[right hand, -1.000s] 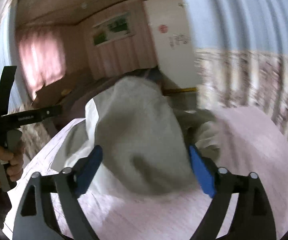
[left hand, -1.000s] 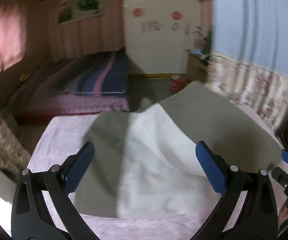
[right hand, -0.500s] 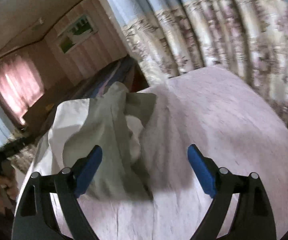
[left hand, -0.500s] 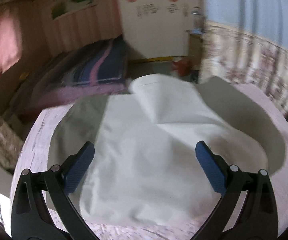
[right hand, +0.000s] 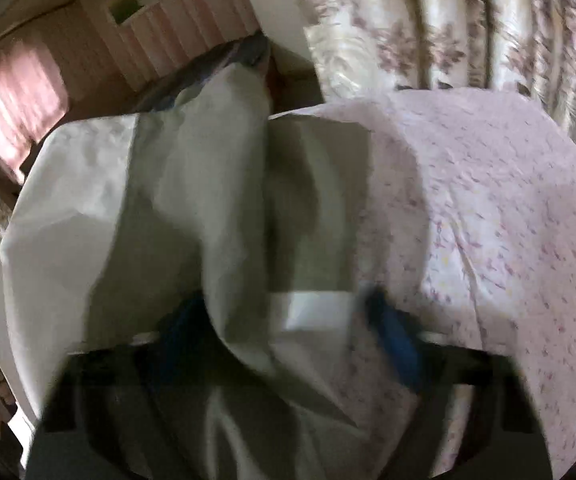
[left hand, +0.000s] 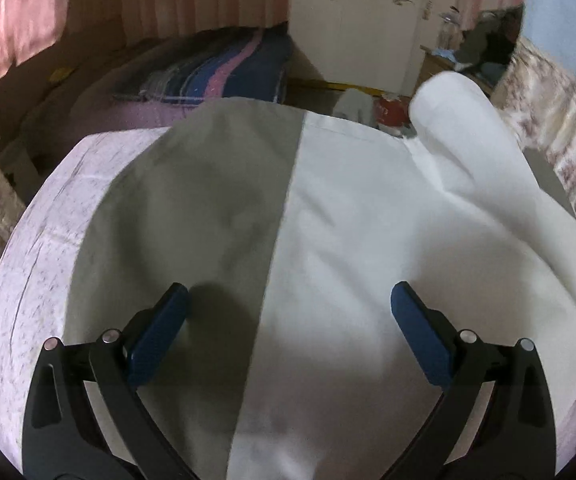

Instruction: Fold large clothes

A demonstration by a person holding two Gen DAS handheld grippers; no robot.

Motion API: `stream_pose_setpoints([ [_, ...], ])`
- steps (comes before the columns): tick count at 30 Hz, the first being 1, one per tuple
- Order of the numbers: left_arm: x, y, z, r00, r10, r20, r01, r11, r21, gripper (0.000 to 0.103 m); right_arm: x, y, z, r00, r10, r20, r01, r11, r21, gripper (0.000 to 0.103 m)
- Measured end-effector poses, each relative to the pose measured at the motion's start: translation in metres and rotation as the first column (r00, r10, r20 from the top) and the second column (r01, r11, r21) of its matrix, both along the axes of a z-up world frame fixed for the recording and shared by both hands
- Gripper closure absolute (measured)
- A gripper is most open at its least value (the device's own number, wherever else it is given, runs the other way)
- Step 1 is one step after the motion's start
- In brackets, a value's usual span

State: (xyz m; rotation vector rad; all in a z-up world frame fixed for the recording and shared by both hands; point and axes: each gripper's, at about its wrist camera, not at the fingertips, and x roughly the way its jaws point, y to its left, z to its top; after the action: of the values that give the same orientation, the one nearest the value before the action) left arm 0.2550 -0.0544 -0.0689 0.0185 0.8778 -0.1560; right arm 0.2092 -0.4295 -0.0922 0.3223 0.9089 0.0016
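Left claw (left hand: 288,312) open above the white and grey garment (left hand: 348,208). Right claw (right hand: 288,320) blurred, jaws just closing with garment fold between them; grip cannot be told.

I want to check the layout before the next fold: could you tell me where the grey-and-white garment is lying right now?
The grey-and-white garment lies spread over the pink floral bedcover, directly ahead of the left gripper in the left wrist view.
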Motion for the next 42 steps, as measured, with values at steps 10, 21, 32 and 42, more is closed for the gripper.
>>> stream_pose_setpoints([
  [10,0.017,-0.022,-0.020,1.000,-0.029,-0.011,0.030,0.988,0.151,0.003,-0.020,0.021,0.095,0.981,0.030,0.189,-0.038,0.999,0.034,0.097],
  [21,0.015,0.033,0.028,0.998,0.051,0.020,-0.050,0.997,-0.055,0.003,-0.010,0.143,0.201,0.949,0.128,0.289,-0.168,0.979,0.119,0.098],
  [32,-0.015,0.207,0.103,0.954,0.261,0.151,-0.247,0.964,-0.102,0.003,0.035,0.363,0.147,0.948,0.261,0.182,-0.271,0.962,0.030,0.097],
  [42,-0.044,0.307,0.084,0.934,0.345,0.095,-0.342,0.939,-0.045,0.003,0.030,0.470,0.042,0.963,0.249,0.106,-0.217,0.945,-0.247,0.084],
])
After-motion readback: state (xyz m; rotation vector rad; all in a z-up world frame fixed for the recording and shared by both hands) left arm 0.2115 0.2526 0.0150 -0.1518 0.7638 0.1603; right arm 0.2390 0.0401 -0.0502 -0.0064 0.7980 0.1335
